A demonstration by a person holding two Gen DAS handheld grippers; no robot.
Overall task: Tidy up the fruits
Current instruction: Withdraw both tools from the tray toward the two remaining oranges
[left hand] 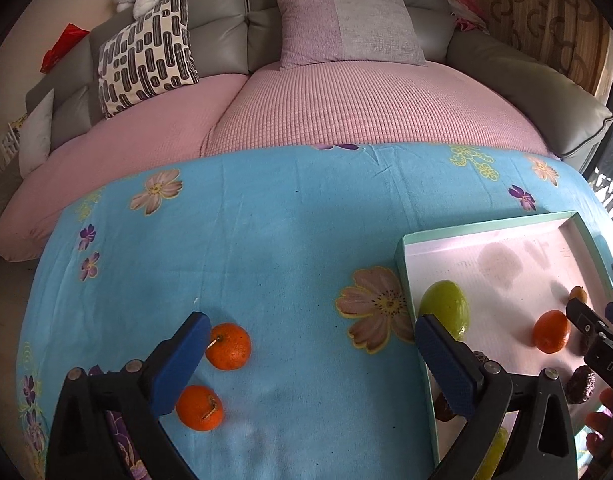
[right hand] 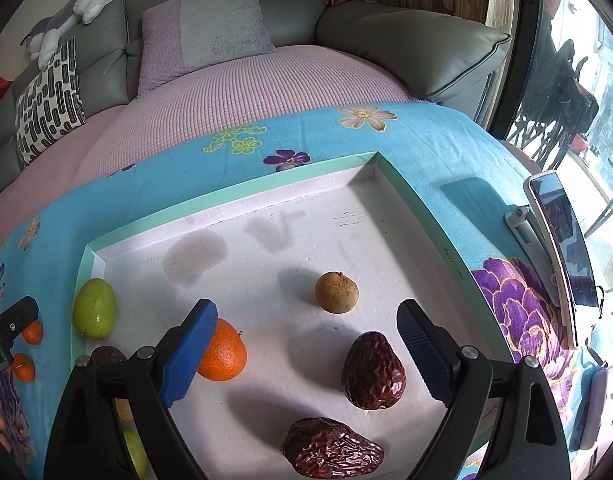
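Left wrist view: the left gripper [left hand: 310,354] hangs over a blue flowered cloth [left hand: 286,240], its blue-padded fingers spread wide with nothing between them. Just inside its left finger lie two small oranges: the farther orange [left hand: 229,346] near the pad's tip, the nearer orange [left hand: 200,407] close to the pad's base. Behind its right finger sits a shallow green-rimmed tray [left hand: 402,256], holding a green fruit [left hand: 446,307] just beyond the fingertip and an orange in the tray [left hand: 551,331] farther right. The right gripper [left hand: 590,320] pokes in at the right edge beside that orange.

Right wrist view: the right gripper [right hand: 308,322] hovers above the tray [right hand: 410,196], its fingers wide apart and gripping nothing. The tray's orange [right hand: 222,354] touches or sits just behind the left pad. Between the fingers, a round tan fruit [right hand: 337,293] lies ahead, a wrinkled dark date [right hand: 373,376] lies nearer the right finger, and a second date [right hand: 332,449] is closest to the camera. The green fruit [right hand: 95,307] rests far left, against the tray wall. A phone [right hand: 562,252] stands on the right, outside the tray.
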